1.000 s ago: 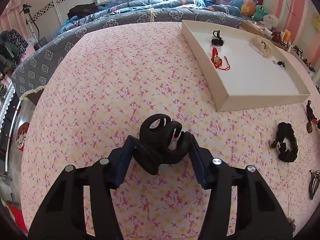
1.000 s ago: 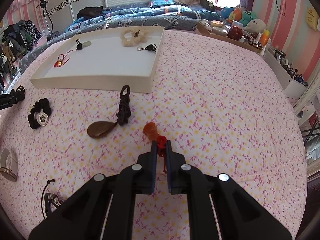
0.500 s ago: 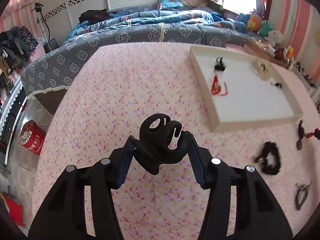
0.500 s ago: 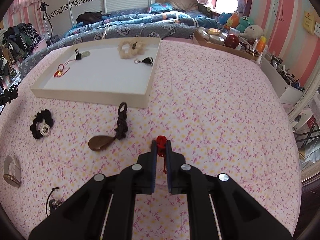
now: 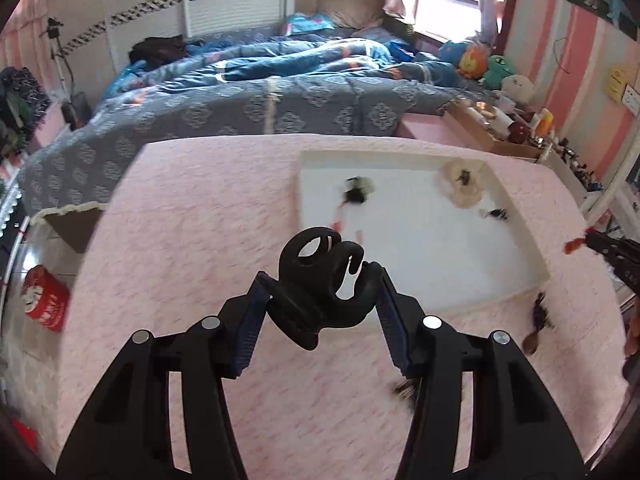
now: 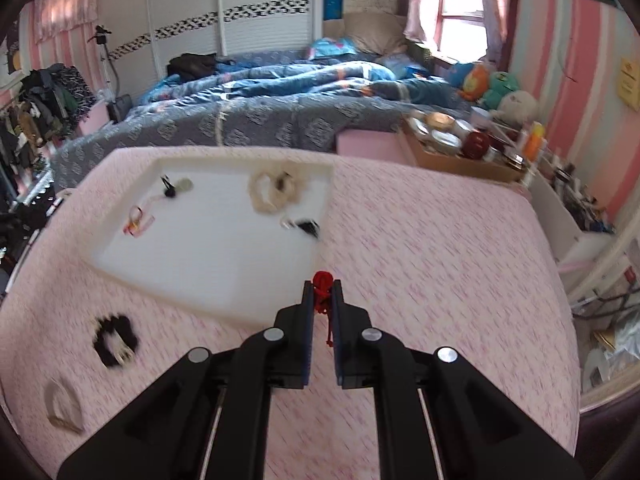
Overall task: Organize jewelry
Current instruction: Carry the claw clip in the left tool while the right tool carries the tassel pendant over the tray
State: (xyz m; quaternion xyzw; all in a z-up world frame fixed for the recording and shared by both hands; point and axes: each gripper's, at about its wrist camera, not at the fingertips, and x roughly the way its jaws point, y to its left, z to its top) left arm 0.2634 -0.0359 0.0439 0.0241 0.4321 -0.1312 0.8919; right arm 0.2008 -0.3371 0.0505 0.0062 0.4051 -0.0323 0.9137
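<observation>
My left gripper is shut on a black claw hair clip, held above the pink bedspread in front of the white tray. My right gripper is shut on a red knotted cord just off the white tray's near right corner. In the left wrist view the right gripper shows at the right edge with an orange pendant hanging from it. Inside the tray lie a cream scrunchie, a red cord charm and small dark pieces.
On the bedspread lie a black scrunchie, a pale hair clip, and a dark cord with a brown pendant. A blue quilt covers the bed behind. A box of jars stands at the right.
Both grippers have risen with their loads and the views now look down from higher. The orange pendant has left the bedspread and hangs below the right gripper. The frames are blurred by motion.
</observation>
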